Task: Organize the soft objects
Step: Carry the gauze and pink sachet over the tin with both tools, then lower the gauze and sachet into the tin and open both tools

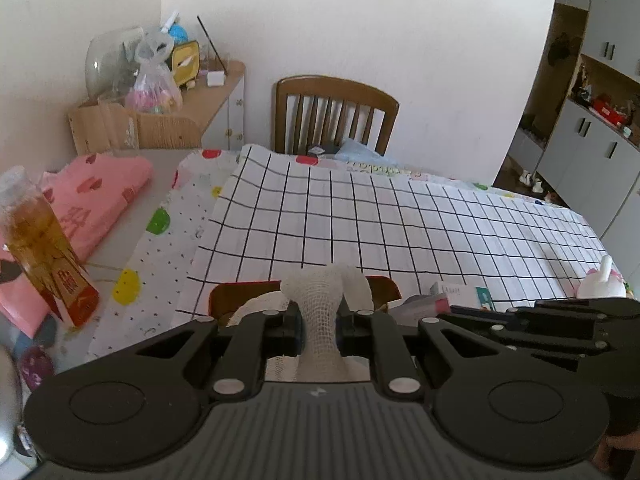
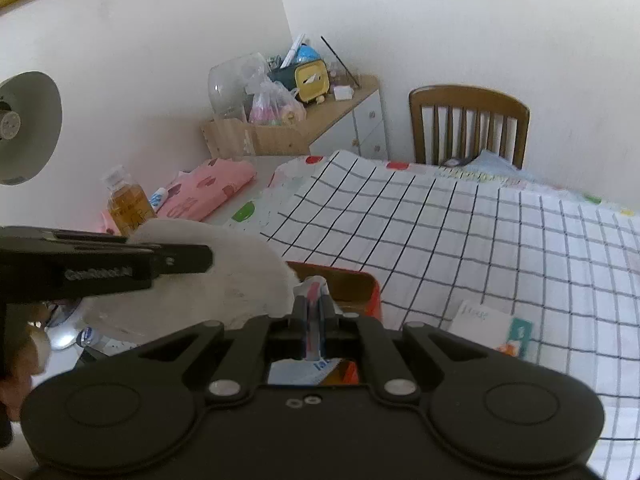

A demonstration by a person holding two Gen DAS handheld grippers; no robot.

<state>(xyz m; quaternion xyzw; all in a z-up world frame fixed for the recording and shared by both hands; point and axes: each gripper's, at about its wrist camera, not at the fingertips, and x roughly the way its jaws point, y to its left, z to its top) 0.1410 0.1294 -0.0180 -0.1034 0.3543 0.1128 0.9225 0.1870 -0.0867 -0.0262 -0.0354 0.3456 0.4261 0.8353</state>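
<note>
My left gripper (image 1: 319,312) is shut on a bunched white gauze bandage (image 1: 320,292), which sticks up between its fingers. It hangs just above an open red box with a brown inside (image 1: 232,298). In the right wrist view the gauze (image 2: 224,280) shows as a white mass with the left gripper (image 2: 200,258) coming in from the left. My right gripper (image 2: 313,306) is shut on a thin pink, blue and white plastic packet (image 2: 314,288), held over the same red box (image 2: 374,292). The right gripper (image 1: 444,314) also shows at the right of the left wrist view.
A black-checked white cloth (image 1: 400,224) covers the table, with a white and teal packet (image 2: 496,328) on it near the box. An amber bottle (image 1: 40,248) and a folded pink cloth (image 1: 96,192) lie left. A wooden chair (image 1: 332,112) stands behind, a lamp (image 2: 28,128) far left.
</note>
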